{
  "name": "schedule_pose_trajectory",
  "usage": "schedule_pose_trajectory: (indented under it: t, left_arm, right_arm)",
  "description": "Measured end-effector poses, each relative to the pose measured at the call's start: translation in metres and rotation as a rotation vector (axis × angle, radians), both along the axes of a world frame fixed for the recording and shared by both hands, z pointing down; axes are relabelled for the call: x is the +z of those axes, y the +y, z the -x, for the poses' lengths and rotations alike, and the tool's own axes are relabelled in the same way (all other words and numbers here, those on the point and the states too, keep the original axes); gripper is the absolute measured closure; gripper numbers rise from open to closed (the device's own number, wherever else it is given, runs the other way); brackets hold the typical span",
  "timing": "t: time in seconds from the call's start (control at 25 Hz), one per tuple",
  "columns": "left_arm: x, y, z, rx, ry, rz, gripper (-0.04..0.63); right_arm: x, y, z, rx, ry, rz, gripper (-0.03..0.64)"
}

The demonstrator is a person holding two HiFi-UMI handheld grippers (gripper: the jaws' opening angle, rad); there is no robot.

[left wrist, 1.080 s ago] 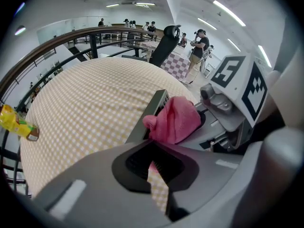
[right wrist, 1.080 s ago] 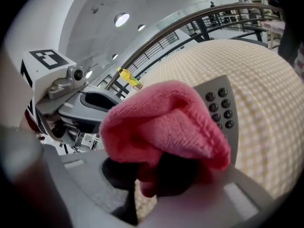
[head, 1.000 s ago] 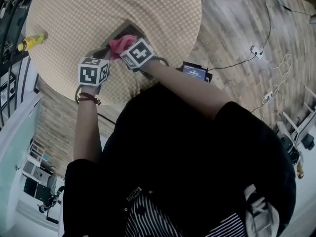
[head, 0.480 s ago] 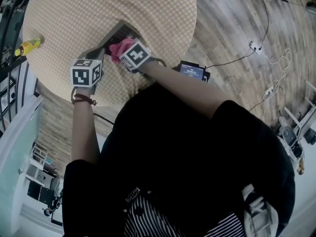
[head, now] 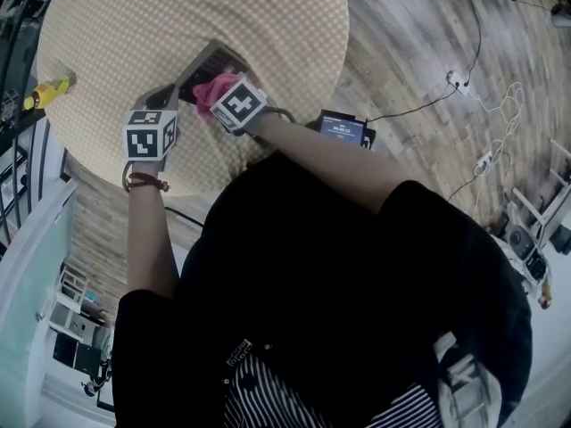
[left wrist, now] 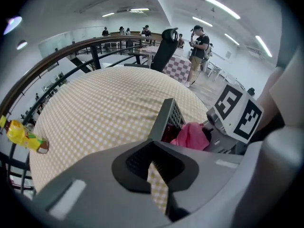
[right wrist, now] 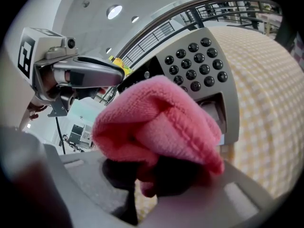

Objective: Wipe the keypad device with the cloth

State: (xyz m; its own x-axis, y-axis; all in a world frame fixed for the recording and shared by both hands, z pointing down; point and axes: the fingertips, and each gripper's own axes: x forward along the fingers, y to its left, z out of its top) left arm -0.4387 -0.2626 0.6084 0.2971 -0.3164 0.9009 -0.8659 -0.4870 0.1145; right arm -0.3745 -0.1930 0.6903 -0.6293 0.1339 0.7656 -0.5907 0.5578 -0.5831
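The grey keypad device (head: pixel 207 63) lies on a round table with a yellow checked cover (head: pixel 268 25). My right gripper (head: pixel 217 94) is shut on a bunched pink cloth (head: pixel 212 87) and holds it against the device's near end. In the right gripper view the cloth (right wrist: pixel 156 118) fills the jaws of that gripper (right wrist: pixel 156 175), with the dark round keys of the device (right wrist: pixel 194 63) just beyond. My left gripper (head: pixel 168 99) is shut, its tips by the device's left edge. From the left gripper (left wrist: pixel 154 167) the device (left wrist: pixel 168 118) shows edge-on.
A yellow bottle (head: pixel 49 87) lies near the table's far left edge. A small black unit with a lit screen (head: pixel 343 130) sits off the table by my right arm. Cables and a power strip (head: pixel 459 83) lie on the wooden floor. A railing and people (left wrist: pixel 197 51) stand beyond.
The whole view has drifted slightly left. Both grippers stay at the device; the cloth has barely shifted along it.
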Motion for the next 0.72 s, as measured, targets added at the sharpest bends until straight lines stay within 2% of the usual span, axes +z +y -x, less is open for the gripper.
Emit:
schedule_pose_trajectory:
  t: [0.08, 0.28, 0.56, 0.72]
  left_arm:
    - [0.001, 0.000, 0.000, -0.002, 0.023, -0.001, 0.592]
    - [0.002, 0.000, -0.002, 0.027, -0.005, 0.020, 0.592]
    - [0.001, 0.001, 0.000, 0.002, 0.036, 0.032, 0.594]
    - [0.001, 0.002, -0.002, 0.023, 0.001, 0.021, 0.594]
  right_arm:
    - [0.001, 0.000, 0.000, 0.005, 0.004, -0.009, 0.551]
    - [-0.004, -0.004, 0.001, 0.034, 0.009, -0.024, 0.551]
    - [-0.051, -0.036, 0.033, 0.065, -0.095, -0.094, 0.551]
    - [-0.049, -0.034, 0.031, 0.038, -0.095, -0.090, 0.550]
